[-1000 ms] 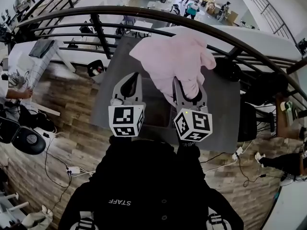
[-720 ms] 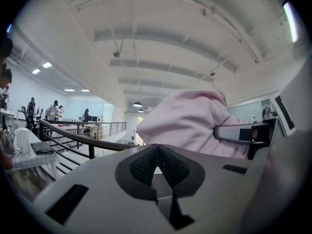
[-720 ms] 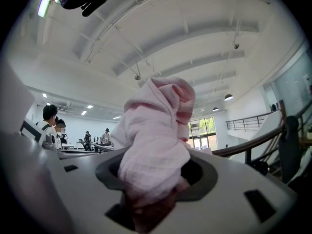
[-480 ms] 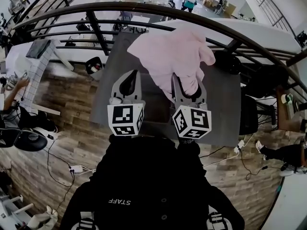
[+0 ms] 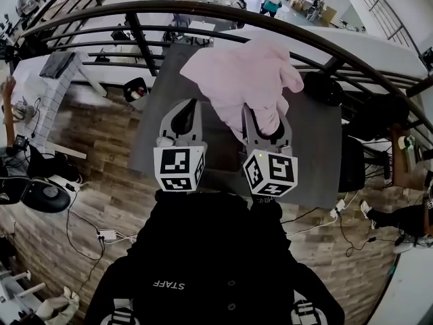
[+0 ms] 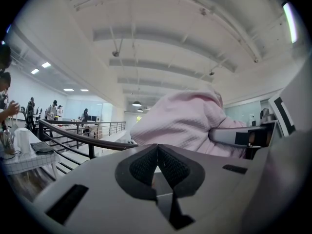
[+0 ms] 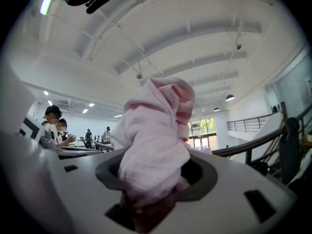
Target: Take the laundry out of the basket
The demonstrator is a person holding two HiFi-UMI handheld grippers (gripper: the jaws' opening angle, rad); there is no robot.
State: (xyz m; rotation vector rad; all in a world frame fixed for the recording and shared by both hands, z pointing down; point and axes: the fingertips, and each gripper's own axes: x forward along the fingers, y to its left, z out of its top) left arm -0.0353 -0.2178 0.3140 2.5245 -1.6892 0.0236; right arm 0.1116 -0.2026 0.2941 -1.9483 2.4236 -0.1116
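Head view: left gripper (image 5: 190, 107) and right gripper (image 5: 266, 122) are held side by side over a grey table (image 5: 312, 156), with a dark railing (image 5: 203, 10) beyond. The pink cloth (image 5: 247, 78) is bunched above the table's far half, its lower end in the right gripper's jaws.

Left gripper view: jaws together, ribbed pads (image 6: 168, 165) meeting at the tip, nothing between them. The pink cloth (image 6: 183, 126) hangs just beyond, to the right.

Right gripper view: jaws partly apart and clamped on a thick fold of the pink cloth (image 7: 156, 130), which bulges up from between them.
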